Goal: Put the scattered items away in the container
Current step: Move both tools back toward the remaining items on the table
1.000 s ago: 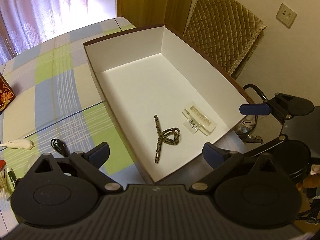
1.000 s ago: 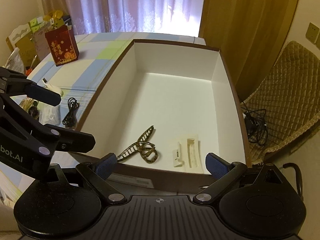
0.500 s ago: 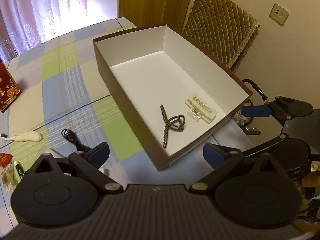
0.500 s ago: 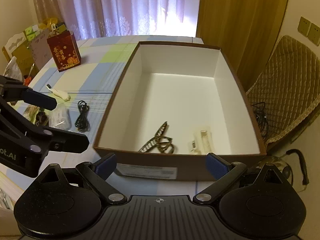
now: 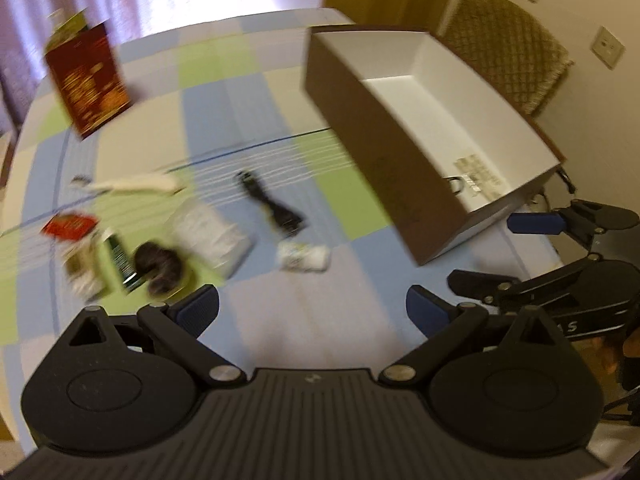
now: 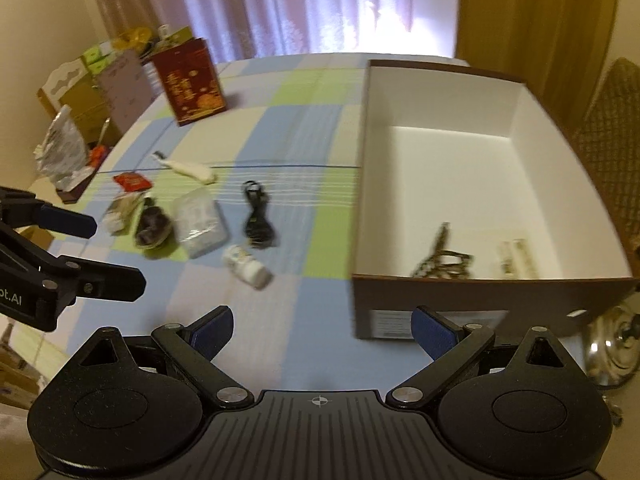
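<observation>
Both views have swung left off the box, seemingly toward scattered items.

Brown cardboard box with white interior, open top, on the checked tablecloth at right. Inside near front wall: patterned brown hair clip and cream comb-like clip. Left of the box, scattered: small white bottle on its side, coiled black cable, clear plastic packet, dark round item, white elongated item, red wrapper.

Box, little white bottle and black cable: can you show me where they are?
box [image 6: 440,92], right wrist view, inner back wall
little white bottle [image 6: 247,267], right wrist view, its body
black cable [image 6: 259,227], right wrist view, bundled middle
</observation>
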Demonstrator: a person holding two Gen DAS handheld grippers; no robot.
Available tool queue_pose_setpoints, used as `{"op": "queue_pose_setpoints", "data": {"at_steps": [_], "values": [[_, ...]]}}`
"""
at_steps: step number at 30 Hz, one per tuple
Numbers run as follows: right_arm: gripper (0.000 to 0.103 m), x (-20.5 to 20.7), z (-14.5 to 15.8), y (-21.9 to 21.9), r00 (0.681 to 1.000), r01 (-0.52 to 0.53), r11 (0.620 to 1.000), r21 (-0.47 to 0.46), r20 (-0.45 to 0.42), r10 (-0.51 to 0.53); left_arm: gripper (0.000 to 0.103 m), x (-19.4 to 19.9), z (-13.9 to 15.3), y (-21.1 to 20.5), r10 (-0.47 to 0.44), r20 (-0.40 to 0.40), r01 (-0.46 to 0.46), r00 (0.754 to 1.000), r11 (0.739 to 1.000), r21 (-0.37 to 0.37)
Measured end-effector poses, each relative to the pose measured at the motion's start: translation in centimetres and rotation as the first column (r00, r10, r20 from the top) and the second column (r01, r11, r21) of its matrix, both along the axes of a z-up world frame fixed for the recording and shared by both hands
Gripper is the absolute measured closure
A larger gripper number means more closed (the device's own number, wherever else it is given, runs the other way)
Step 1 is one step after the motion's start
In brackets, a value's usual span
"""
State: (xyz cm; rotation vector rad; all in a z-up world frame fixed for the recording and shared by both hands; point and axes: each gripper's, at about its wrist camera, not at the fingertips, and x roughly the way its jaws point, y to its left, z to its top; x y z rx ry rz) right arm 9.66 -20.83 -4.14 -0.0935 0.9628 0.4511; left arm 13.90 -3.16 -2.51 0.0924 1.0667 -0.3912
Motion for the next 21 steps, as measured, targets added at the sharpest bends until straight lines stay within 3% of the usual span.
{"op": "queue_pose_setpoints", "data": {"at_steps": [9, 21], "values": [[0.003, -0.6, -1.1, 4.8, 0.997, -0.080, 0.997, 0.021, -0.009, 0.080, 0.005, -0.9, 0.0, 6.6, 0.094, 0.017, -0.094, 0.995, 0.996, 0.005], [0.003, -0.2, -3.5, 9.3, 0.991, -0.133, 0.991, 0.004, 0.030, 0.133, 0.007, -1.0, -1.0, 11.3, 0.172, 0.011, -0.172, 0.985, 0.985, 0.022]]}}
